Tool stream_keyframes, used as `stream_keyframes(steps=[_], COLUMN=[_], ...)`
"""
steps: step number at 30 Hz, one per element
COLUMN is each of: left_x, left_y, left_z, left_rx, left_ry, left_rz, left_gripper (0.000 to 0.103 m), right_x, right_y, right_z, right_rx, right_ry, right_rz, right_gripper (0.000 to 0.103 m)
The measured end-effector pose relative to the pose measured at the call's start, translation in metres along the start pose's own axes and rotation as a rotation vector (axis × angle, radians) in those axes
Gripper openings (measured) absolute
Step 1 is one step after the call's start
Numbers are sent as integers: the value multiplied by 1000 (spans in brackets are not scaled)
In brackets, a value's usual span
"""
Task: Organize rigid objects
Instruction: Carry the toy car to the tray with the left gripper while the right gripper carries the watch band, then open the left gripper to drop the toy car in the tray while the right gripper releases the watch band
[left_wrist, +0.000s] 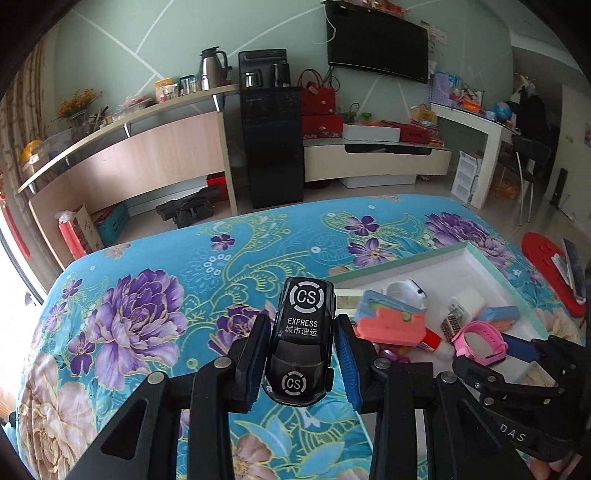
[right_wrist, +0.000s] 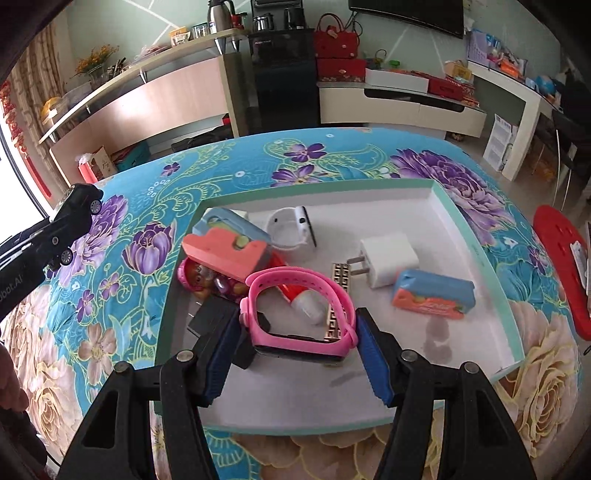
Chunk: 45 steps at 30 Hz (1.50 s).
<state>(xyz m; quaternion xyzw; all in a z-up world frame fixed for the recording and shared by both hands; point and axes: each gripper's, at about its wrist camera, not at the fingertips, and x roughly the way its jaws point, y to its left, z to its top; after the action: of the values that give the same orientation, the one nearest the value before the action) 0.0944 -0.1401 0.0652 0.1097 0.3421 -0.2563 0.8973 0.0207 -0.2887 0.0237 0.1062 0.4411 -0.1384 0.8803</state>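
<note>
The black toy car, marked "CS EXPRESS" on its roof, is sitting clamped between the blue pads of the left gripper, nose toward the camera and roof up; the pads are pressing its two long sides, presumably because those flat flanks give the firmest hold and keep the wheels free. In the right wrist view the same car is hanging in the air over the floral cloth, left of the shallow white tray and clear of its rim. The right gripper is closing its pads on the pink watch, gripping across the watch body so the strap loop is standing up and away from the fingers; the watch is hovering over the near part of the tray, above a small dark adapter. Still lying in the tray: a white plug charger, a blue-and-orange case, a coral block, a white watch, a glue tube and a round pink toy. Judgement: both hands are lifting items out for sorting, each taking one piece so the pile is thinning from the top. Risk: the watch's rounded edge slipping sideways between the pads.
</note>
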Motion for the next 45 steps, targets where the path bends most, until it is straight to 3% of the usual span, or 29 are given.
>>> stream_keyframes(steps=[6, 12, 26, 30, 38, 45], left_x=[11, 27, 43, 40, 18, -5], left_y=[-49, -75, -81, -74, -51, -14], left_z=[-10, -27, -43, -47, -59, -68], left_rx=[107, 156, 145, 117, 34, -41], left_ry=[51, 124, 203, 215, 195, 142], left_rz=[-68, -108, -108, -111, -79, 69], left_gripper=[38, 38, 40, 55, 62, 73], right_x=[-3, -1, 7, 8, 5, -7], right_y=[-32, -51, -50, -48, -46, -38], right_z=[-6, -12, -19, -20, -22, -25], right_rx=[54, 91, 79, 69, 63, 55], right_ry=[3, 19, 57, 69, 69, 58], right_rz=[-30, -37, -19, -21, -29, -32], right_gripper=[64, 64, 64, 64, 72, 85])
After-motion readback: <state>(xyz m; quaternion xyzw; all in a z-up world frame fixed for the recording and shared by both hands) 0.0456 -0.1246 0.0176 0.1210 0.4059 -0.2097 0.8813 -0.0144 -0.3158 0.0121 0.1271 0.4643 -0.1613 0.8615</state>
